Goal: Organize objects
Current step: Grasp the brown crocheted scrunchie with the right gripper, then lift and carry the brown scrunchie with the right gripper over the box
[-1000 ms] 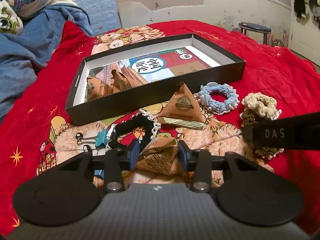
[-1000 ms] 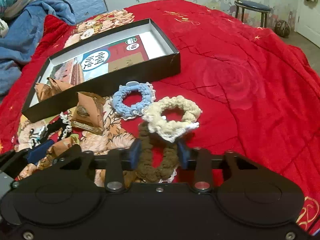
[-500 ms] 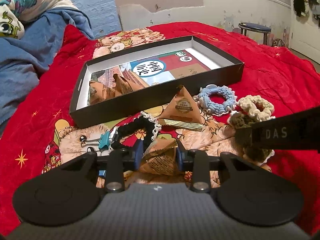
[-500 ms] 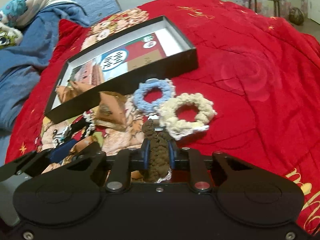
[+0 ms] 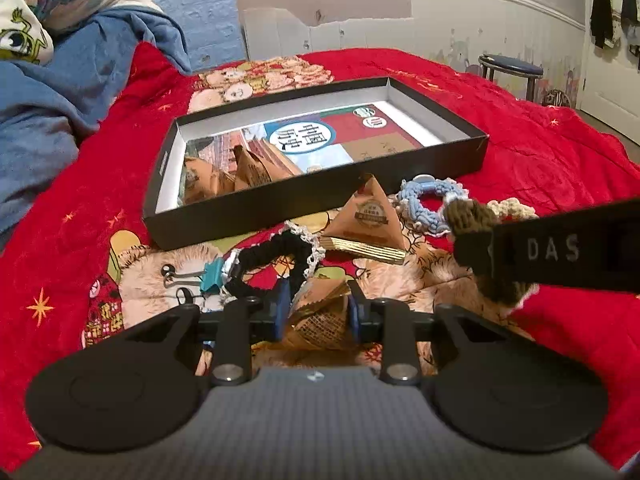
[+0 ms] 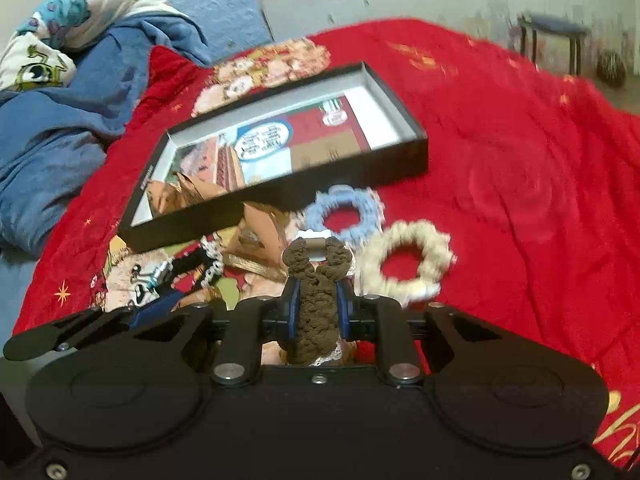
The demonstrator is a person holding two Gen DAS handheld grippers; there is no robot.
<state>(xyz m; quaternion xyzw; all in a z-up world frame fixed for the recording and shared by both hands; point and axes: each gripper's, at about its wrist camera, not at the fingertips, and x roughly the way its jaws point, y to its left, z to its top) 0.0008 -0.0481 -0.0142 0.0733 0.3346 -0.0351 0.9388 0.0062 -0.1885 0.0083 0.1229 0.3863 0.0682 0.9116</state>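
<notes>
A bed covered by a red quilt (image 5: 540, 152) with gold stars and a cartoon bear print fills both views. A crumpled blue blanket (image 5: 44, 100) and a cartoon-printed pillow (image 5: 24, 28) lie at the far left. Behind the bed stands a worn wall with peeling paint and a white moulding; a round blue-topped stool (image 5: 512, 66) stands at the far right, near a white door with dark clothes hanging beside it.

In the middle of the quilt lies a shallow black cardboard box (image 5: 320, 196) with a printed sheet on its floor and two brown paper triangular packets (image 5: 236, 174) in its left end. Just in front of the box sit another upright brown triangular packet (image 5: 370, 220), a light blue crocheted scrunchie (image 6: 344, 214), a cream crocheted scrunchie (image 6: 406, 258) to its right, a black scrunchie with white lace trim (image 5: 272, 256) and a teal binder clip (image 5: 200, 278) at the near left.

The left tongs (image 5: 318, 312) have just been closing, and their blue pads press on a crumpled brown paper packet (image 5: 320, 314), low over the quilt. The right tongs (image 6: 318, 304) are clamped on a brown crocheted scrunchie (image 6: 316, 292), which is squeezed into a narrow upright loop above the quilt, in front of the box and near the cream one.
</notes>
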